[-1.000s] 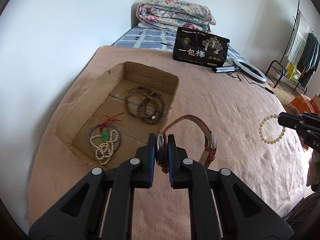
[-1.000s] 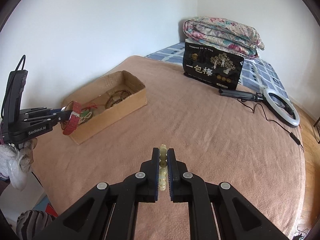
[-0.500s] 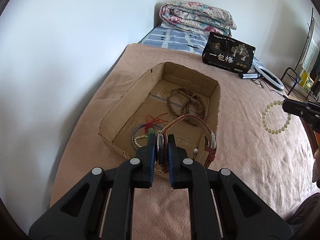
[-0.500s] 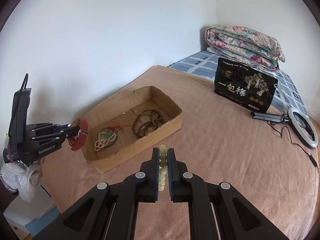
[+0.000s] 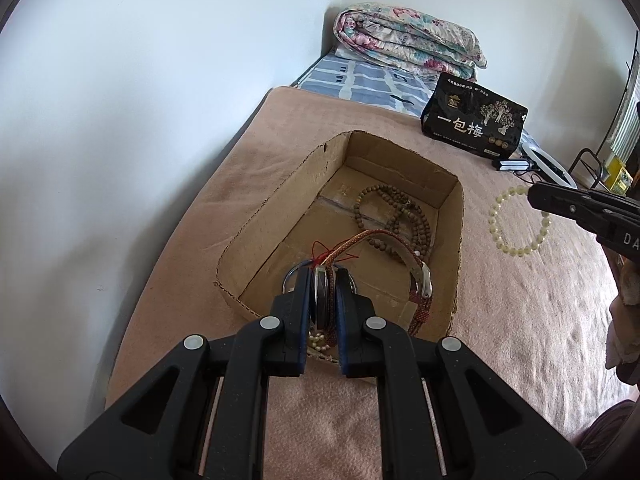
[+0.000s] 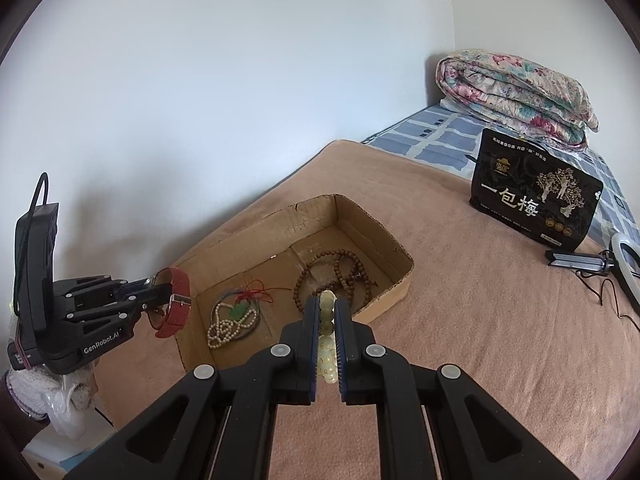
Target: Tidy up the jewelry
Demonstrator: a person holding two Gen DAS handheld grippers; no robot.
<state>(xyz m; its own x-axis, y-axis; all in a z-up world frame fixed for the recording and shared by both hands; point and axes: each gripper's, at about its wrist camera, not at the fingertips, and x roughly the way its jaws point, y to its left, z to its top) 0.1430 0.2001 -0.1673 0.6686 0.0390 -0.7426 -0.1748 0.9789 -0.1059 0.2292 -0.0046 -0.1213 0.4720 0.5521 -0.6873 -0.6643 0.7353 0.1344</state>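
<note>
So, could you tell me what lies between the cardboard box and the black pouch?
Only bare pink blanket between cardboard box and black pouch, in the right wrist view.

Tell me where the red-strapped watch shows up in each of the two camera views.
Left wrist view: the watch sits bottom centre, clamped in the left hand-held gripper, over the box.
Right wrist view: the watch is at the left edge, beside the box's near end.
Shared landmark: the cardboard box.

folded quilt [image 6: 516, 92] | black packet [image 6: 534, 204] | ring light [image 6: 626, 268] | tan blanket [image 6: 500, 320]
</note>
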